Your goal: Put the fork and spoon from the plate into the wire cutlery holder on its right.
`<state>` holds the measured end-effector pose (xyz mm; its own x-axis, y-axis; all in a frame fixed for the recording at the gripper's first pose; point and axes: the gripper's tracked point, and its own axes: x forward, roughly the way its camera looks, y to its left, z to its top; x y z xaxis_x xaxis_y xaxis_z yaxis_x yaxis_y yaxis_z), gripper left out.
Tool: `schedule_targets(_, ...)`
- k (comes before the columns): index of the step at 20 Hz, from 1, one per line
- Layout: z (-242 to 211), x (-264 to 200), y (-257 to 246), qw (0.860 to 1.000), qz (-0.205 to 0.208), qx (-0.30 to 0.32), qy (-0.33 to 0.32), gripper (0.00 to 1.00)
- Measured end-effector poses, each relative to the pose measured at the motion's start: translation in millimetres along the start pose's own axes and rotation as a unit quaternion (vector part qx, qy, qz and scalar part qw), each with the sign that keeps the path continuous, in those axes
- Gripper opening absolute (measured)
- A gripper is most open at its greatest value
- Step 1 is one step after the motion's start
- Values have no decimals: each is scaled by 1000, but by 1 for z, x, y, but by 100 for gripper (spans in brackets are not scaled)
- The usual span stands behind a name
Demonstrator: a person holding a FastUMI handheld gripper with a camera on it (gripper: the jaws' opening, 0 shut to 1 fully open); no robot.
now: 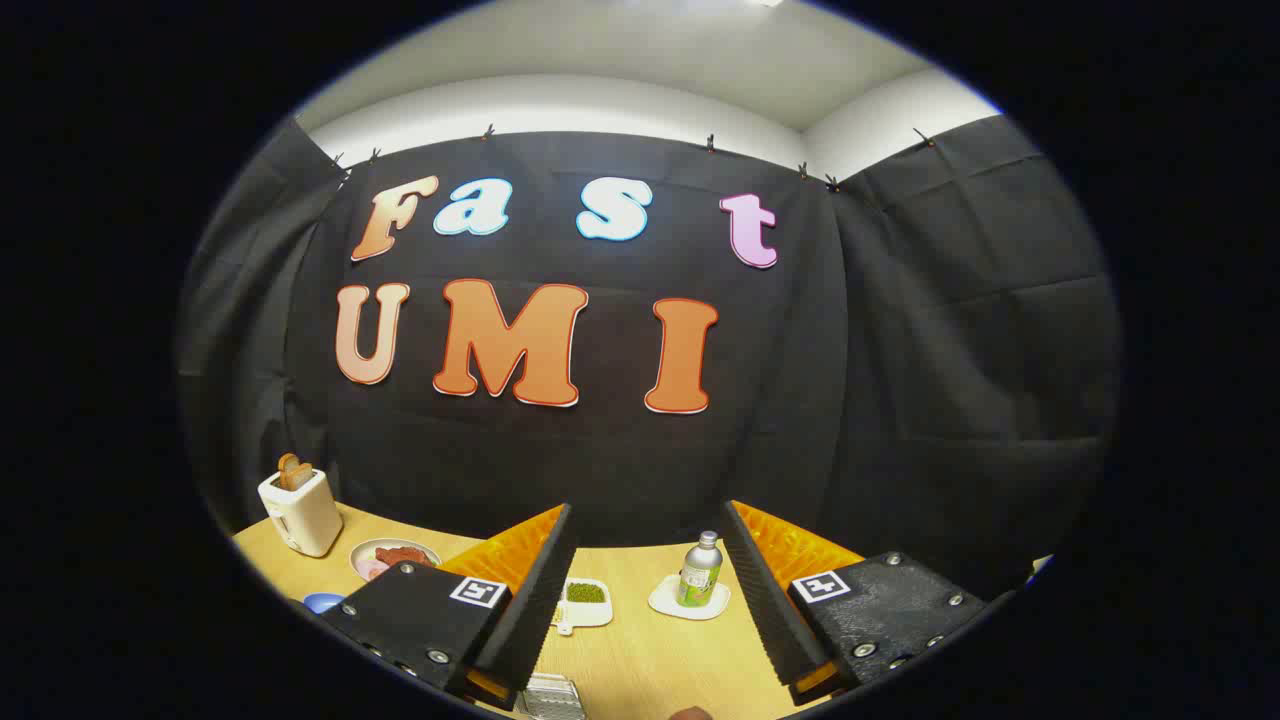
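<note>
My gripper is open and held high, pointing at the booth wall over the far side of the wooden table. Nothing is between the two black fingers with their orange backs. Low down by the base of the left finger I see the edge of a shiny metal, grid-like thing; I cannot tell whether it is the wire cutlery holder. A small brown rounded bit peeks up beside it, too little of it in sight to name.
Beyond the fingers stand a silver bottle on a white coaster, and a small white dish of green bits. Further left are a cream toaster with toast in it, a plate of red food and a blue thing.
</note>
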<state>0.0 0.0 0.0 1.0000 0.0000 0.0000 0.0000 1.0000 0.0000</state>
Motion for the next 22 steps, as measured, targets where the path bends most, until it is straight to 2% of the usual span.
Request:
schedule_targets(7, 18, 2, 21, 1000, -2, 28, -10, 88)
schedule_targets(12, 28, 1, 39, 999, 13, 34, -10, 88)
schedule_targets(22, 23, -8, 80, 999, 38, 17, 8, 88)
